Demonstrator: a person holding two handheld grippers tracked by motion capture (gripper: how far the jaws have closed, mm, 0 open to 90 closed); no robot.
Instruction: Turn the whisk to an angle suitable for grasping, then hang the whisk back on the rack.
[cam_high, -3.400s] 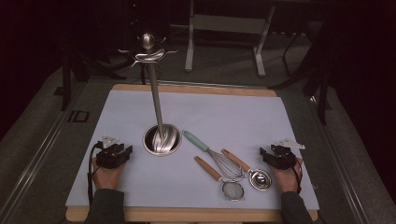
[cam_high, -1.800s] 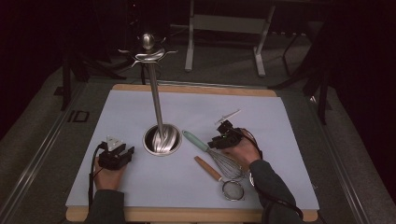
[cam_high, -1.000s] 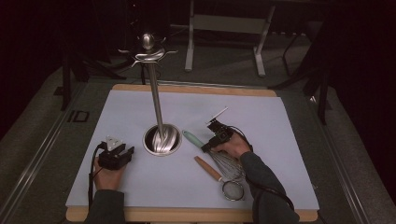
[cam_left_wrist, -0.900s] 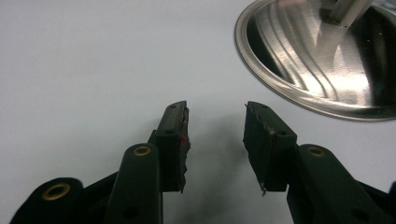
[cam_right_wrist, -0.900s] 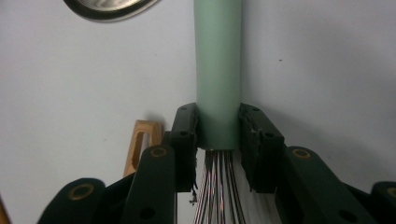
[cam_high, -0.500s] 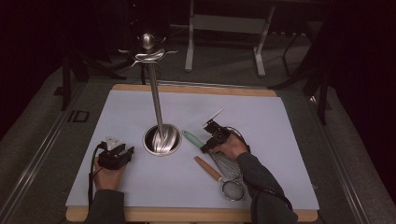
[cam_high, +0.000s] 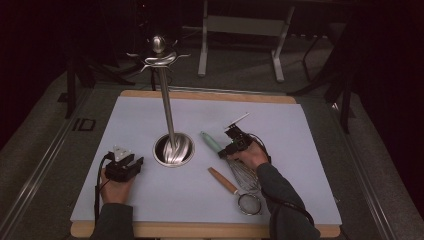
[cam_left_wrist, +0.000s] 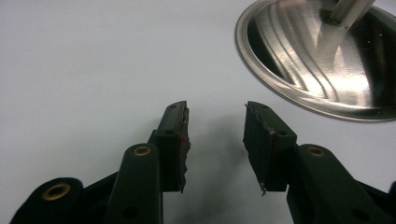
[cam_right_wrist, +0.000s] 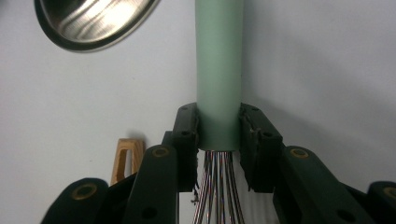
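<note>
A whisk with a pale green handle (cam_high: 212, 142) (cam_right_wrist: 218, 70) lies on the white mat, its wires (cam_high: 246, 176) running toward the person. My right gripper (cam_high: 226, 150) (cam_right_wrist: 218, 126) lies low over it. Both pads press the handle's lower end, just above where the wires start. My left gripper (cam_high: 134, 163) (cam_left_wrist: 215, 122) rests on the mat at the left, open, with nothing between its fingers. It points toward the round steel base (cam_high: 173, 150) (cam_left_wrist: 317, 70) of a tall utensil stand.
The stand's pole rises to curved hooks (cam_high: 159, 56) over the mat's back half. A wooden-handled utensil (cam_high: 223, 180) (cam_right_wrist: 125, 157) with a round metal ring (cam_high: 248, 204) lies just left of the whisk wires. The white mat (cam_high: 305, 145) covers a wooden board.
The right hand came in from the mat's right edge to the whisk and crept left along it onto the green handle. The left gripper has stayed put.
</note>
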